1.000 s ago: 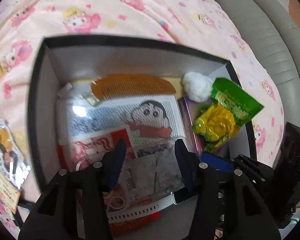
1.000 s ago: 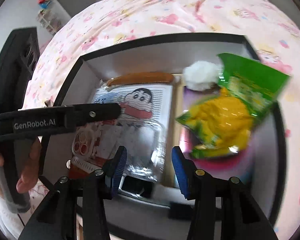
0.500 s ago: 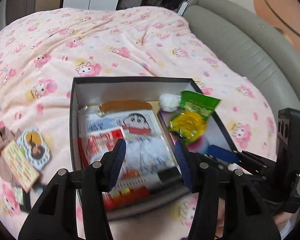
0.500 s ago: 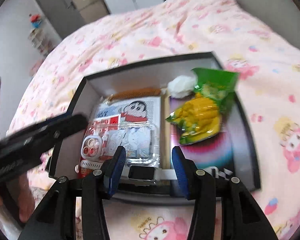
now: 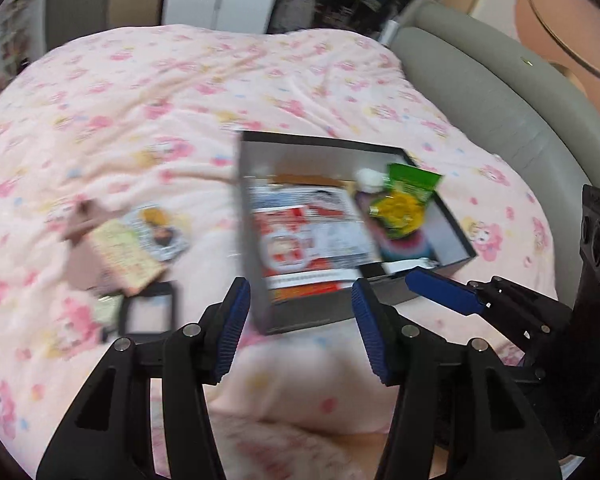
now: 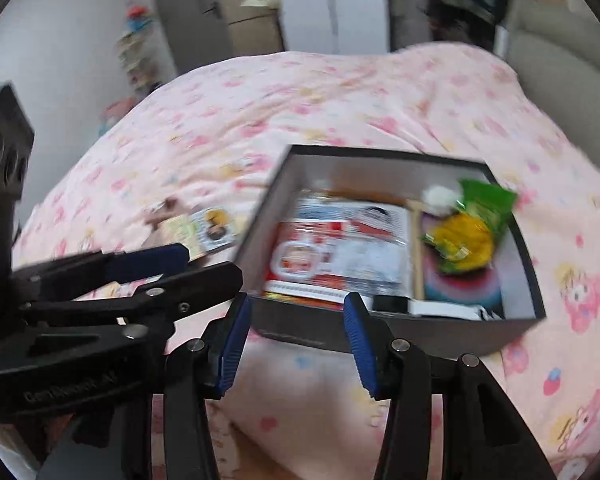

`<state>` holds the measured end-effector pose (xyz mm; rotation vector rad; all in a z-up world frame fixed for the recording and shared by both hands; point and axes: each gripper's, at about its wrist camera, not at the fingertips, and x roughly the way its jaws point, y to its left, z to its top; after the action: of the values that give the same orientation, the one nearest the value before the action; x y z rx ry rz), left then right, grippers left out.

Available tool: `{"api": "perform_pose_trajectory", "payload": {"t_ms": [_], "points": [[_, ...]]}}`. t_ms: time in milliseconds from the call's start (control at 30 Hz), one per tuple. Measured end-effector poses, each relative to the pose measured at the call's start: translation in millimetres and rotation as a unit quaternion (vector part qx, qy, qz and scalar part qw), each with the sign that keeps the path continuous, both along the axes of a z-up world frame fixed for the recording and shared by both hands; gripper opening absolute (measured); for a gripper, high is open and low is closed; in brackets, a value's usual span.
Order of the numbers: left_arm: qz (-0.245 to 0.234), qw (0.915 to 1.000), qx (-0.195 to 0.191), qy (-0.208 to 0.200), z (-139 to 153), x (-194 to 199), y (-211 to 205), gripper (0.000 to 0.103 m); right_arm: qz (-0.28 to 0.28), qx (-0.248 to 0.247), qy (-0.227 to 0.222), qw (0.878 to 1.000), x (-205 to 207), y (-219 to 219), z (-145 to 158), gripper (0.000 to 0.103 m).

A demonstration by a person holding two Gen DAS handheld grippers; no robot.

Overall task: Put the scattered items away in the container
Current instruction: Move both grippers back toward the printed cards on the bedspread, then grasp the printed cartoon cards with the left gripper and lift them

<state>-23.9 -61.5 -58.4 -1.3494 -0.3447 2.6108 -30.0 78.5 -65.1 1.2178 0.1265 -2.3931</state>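
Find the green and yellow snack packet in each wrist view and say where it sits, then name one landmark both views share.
Left wrist view: the snack packet lies right of centre, in the far right corner of the black box.
Right wrist view: the snack packet lies at middle right, in that same far right corner of the black box.
Shared landmark: the white fluffy ball beside the packet.

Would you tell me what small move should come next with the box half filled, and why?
Probably swing the left tool, whose jaws are opening with nothing between them, toward the cards lying on the blanket left of the box. They are outside the box, and that tool is the nearer one.
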Motion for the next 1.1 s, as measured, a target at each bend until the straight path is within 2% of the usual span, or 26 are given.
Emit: {"api": "perform_pose_trajectory", "payload": {"t_ms": [67,233,300,367,467,533,600,667,800,933,1033,1067,1100], "points": [[0.017,0.9998,0.008,-0.002,-0.1,9.8,-25.7,0.054,0.019,-0.005,-0.003,1.000,4.9,-20.9,-1.2,0.044],[0.071,0.9963,0.043,-0.023,-12.4,20.4,-92.4,0.054,0.054,-0.049,-0.053,0.996,3.1,-60.8,-11.3,0.044],[0.101,0.9914,0.065,-0.052,-23.4,19.1,-119.4,0.053,0.066,-0.058,-0.070,0.994,-2.2,-75.8,-17.8,0.044],[0.126,0.9826,0.108,-0.082,-39.7,13.6,-153.6,0.053,0.081,-0.073,-0.098,0.989,-11.9,-91.4,-25.0,0.044],[0.143,0.9771,0.122,-0.100,-58.1,0.1,-186.1,0.053,0.093,-0.094,-0.127,0.983,-34.3,-110.2,-32.4,0.044],[0.141,0.9739,0.138,-0.111,-70.9,-12.6,-196.4,0.053,0.082,-0.089,-0.139,0.983,-51.2,-122.6,-42.4,0.044],[0.132,0.9688,0.167,-0.127,-89.0,-28.7,-204.4,0.052,0.063,-0.091,-0.170,0.979,-67.8,-134.3,-59.0,0.044],[0.128,0.9641,0.177,-0.152,-108.4,-48.6,-209.2,0.047,0.046,-0.093,-0.204,0.974,-81.0,-145.1,-77.9,0.044],[0.110,0.9619,0.177,-0.177,-130.2,-74.2,-208.9,0.046,0.011,-0.071,-0.171,0.983,-95.6,-158.0,-91.3,0.044],[0.105,0.9582,0.194,-0.182,-146.7,-93.8,-209.0,0.044,0.007,-0.051,-0.176,0.983,-123.7,-171.2,-107.8,0.044],[0.110,0.9551,0.195,-0.193,-157.9,-107.2,-209.4,0.027,0.000,-0.038,-0.184,0.982,-140.6,-180.1,-123.9,0.044],[0.113,0.9560,0.194,-0.189,-158.7,-109.1,-209.5,0.013,-0.005,-0.035,-0.186,0.982,-144.6,-180.9,-129.0,0.044],[0.112,0.9572,0.196,-0.180,-157.8,-109.6,-209.8,0.008,-0.008,-0.036,-0.186,0.982,-146.6,-181.0,-131.8,0.044]]}}
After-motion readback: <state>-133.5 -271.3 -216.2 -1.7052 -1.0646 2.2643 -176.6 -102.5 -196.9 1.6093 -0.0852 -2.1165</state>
